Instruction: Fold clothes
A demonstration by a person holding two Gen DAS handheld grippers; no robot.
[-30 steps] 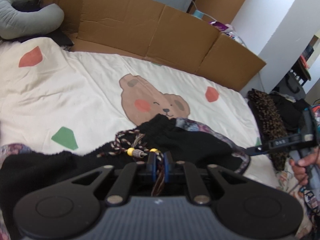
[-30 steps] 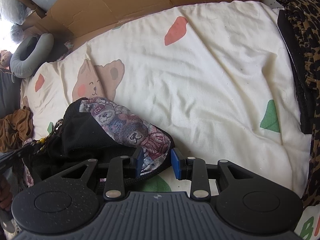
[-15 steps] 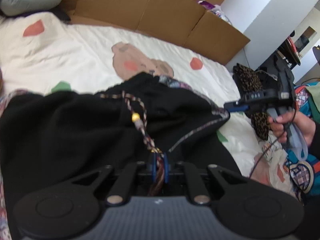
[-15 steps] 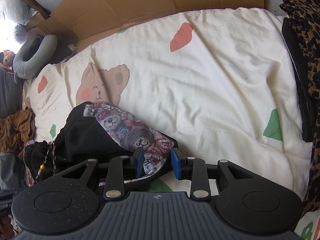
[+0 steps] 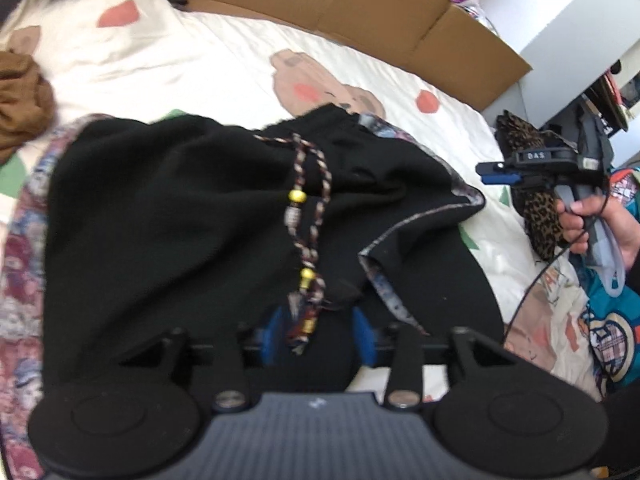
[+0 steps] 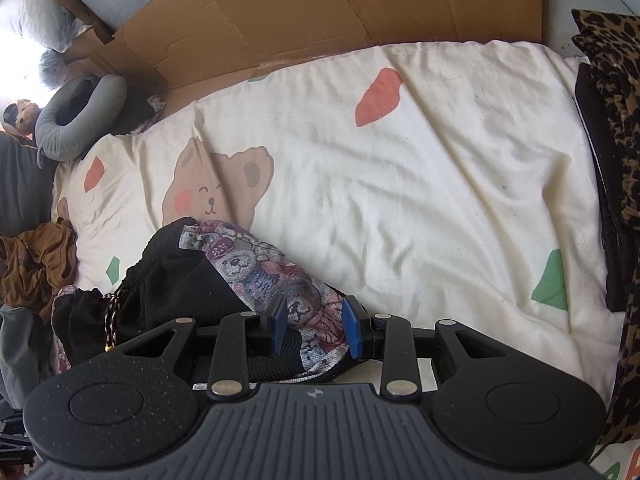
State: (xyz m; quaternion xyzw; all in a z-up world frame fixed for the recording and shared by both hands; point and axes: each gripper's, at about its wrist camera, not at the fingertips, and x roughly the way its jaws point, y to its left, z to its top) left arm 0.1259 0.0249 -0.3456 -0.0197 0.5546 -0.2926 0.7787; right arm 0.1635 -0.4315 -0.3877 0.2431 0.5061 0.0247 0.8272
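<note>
Left gripper (image 5: pixel 318 330) jaws opening, blue pads spread, with the braided drawstring (image 5: pixel 308 220) and its yellow beads lying loose between them, no longer pinched. Right gripper (image 6: pixel 314 326) jaws partly closed and pinching a bunched fold of the bear-print hem. Between the two, a black fleece-lined garment (image 5: pixel 168 220) with patterned outer face, spread inside out across the cream bear-print quilt (image 6: pixel 420 184), waistband end toward the printed bear. Probably soft, thick and light, limp enough to sag and bunch wherever unsupported; lining likely grippy rather than slick. Cord too thin and loose to move the cloth by; better to take hold at the thick waistband edge or the stitched hem corners. Further out: brown clothing (image 5: pixel 22 96) heaped at the left, leopard-print fabric (image 6: pixel 608 92) at the right, flattened cardboard (image 6: pixel 320 12) behind the bed.
</note>
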